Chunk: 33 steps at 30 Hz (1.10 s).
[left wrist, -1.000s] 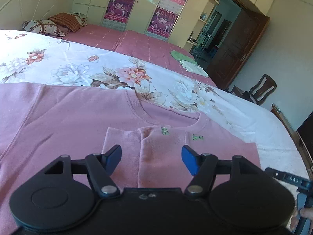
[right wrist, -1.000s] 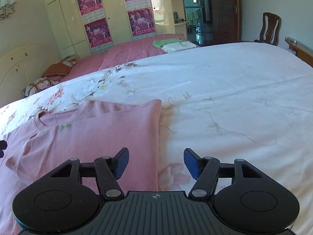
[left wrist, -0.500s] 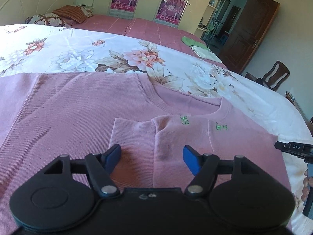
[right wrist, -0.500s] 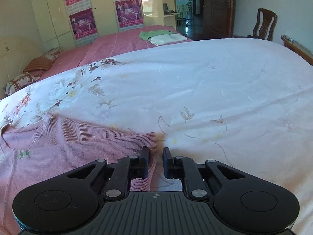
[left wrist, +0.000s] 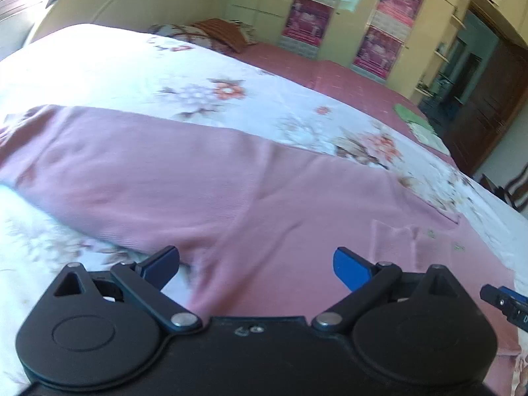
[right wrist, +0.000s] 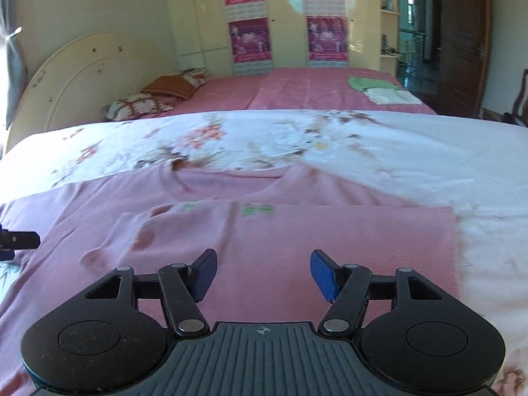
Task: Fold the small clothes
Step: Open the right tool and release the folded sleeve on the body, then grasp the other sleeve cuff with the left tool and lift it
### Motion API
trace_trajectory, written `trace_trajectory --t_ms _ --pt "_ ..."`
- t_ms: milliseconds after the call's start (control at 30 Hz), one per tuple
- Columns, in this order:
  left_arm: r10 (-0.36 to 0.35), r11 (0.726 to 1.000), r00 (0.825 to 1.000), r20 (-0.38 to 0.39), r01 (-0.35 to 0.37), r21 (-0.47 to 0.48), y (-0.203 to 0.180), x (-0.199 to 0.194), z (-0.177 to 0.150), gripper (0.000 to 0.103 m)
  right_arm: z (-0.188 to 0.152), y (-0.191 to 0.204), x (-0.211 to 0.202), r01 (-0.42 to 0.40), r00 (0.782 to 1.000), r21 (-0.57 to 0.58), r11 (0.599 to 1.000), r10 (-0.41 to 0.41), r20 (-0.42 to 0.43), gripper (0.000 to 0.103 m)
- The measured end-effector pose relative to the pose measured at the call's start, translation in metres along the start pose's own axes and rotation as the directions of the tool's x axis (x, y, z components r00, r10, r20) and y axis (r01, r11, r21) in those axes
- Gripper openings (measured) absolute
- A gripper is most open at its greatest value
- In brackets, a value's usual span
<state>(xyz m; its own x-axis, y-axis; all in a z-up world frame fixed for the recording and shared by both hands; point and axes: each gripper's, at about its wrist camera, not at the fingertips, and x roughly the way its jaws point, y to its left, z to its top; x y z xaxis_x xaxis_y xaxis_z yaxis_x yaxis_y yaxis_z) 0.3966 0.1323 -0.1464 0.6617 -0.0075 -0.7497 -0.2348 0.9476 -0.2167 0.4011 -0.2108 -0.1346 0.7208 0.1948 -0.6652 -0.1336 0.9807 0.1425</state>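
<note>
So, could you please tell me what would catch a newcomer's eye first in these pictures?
First, the pink sweater spread flat on the floral bedsheet, one side already folded over its front below the neckline. Next, the two open grippers over it: the right gripper above the folded part, the left gripper near the unfolded sleeve. Behind, purple posters hang on the cream wardrobe.

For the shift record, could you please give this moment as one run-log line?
pink sweater: right side folded in, flat on floral bedspread | left gripper: open, empty, jaws just widened | right gripper: open, empty, just reopened
</note>
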Motion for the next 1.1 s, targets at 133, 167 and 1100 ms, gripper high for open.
trace_trajectory --t_ms 133,167,1100 --pt "0.092 0.984 0.995 0.023 -0.087 -0.157 0.076 -0.019 0.007 0.099 0.000 0.048 0.014 -0.067 0.998 -0.021 0.998 0.067 -0.014 0.063" --pt "0.108 0.976 0.994 0.021 -0.102 -0.193 0.093 -0.022 0.008 0.099 0.001 0.059 0.018 -0.081 0.997 -0.025 0.996 0.080 -0.018 0.063" --pt "0.184 0.886 0.970 0.162 -0.092 -0.454 0.289 0.028 0.075 0.048 0.006 0.235 0.101 -0.227 0.972 -0.112 0.967 0.218 -0.081 0.063"
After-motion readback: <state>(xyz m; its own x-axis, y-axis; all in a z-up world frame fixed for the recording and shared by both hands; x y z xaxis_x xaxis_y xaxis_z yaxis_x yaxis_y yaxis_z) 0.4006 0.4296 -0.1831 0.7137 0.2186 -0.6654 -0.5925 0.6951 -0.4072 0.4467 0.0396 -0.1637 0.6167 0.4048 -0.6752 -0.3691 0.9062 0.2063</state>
